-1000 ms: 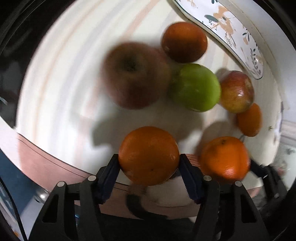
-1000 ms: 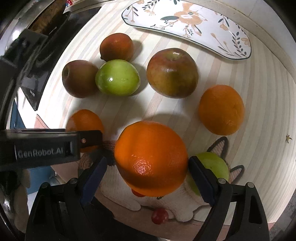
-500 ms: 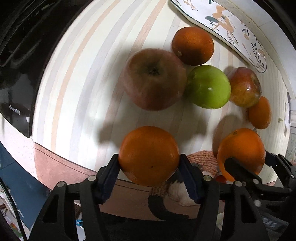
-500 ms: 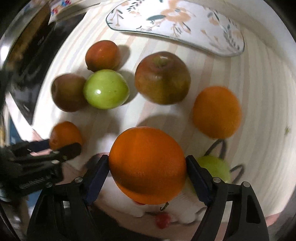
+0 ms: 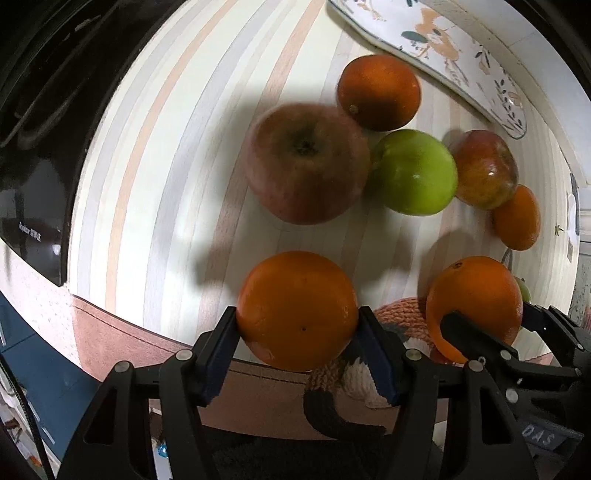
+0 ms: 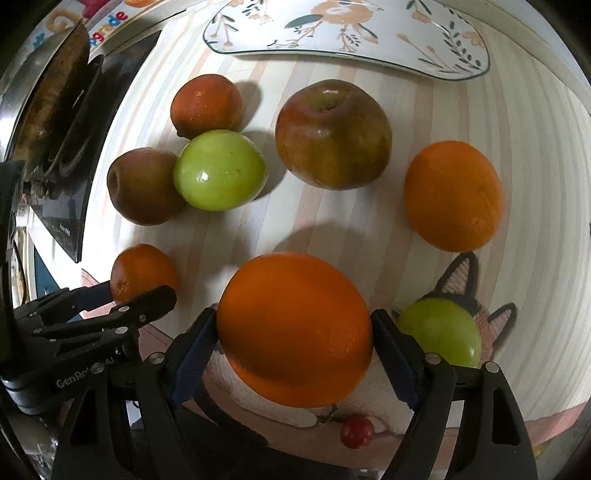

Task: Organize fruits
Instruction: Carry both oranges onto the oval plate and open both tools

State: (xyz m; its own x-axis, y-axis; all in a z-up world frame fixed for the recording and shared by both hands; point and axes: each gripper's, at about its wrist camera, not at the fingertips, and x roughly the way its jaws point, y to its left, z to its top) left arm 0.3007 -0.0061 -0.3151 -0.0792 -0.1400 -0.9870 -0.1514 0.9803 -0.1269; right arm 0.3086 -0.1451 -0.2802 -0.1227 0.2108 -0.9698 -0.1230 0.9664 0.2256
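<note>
My left gripper [image 5: 297,349] is shut on a small orange [image 5: 297,310], held above the front edge of the striped mat [image 5: 177,155]. It also shows in the right wrist view [image 6: 144,273]. My right gripper [image 6: 293,354] is shut on a large orange [image 6: 293,328], also visible in the left wrist view [image 5: 474,302]. On the mat lie a big red apple [image 6: 332,134], a green apple [image 6: 219,170], a smaller red apple [image 6: 144,186], a dark orange [image 6: 207,105] and a bright orange [image 6: 452,195]. Another green apple [image 6: 439,332] lies on a knitted cat-shaped basket [image 6: 465,280].
A white floral plate [image 6: 347,33] lies at the far edge of the mat. A black appliance [image 6: 59,122] stands at the left. A small red cherry charm [image 6: 356,432] hangs below the large orange. A pink counter edge [image 5: 110,343] runs along the front.
Both grippers keep their oranges. The left view has shifted so the fruits sit further right and lower; the right gripper has drifted slightly, the left gripper's orange now lower left in its view.
</note>
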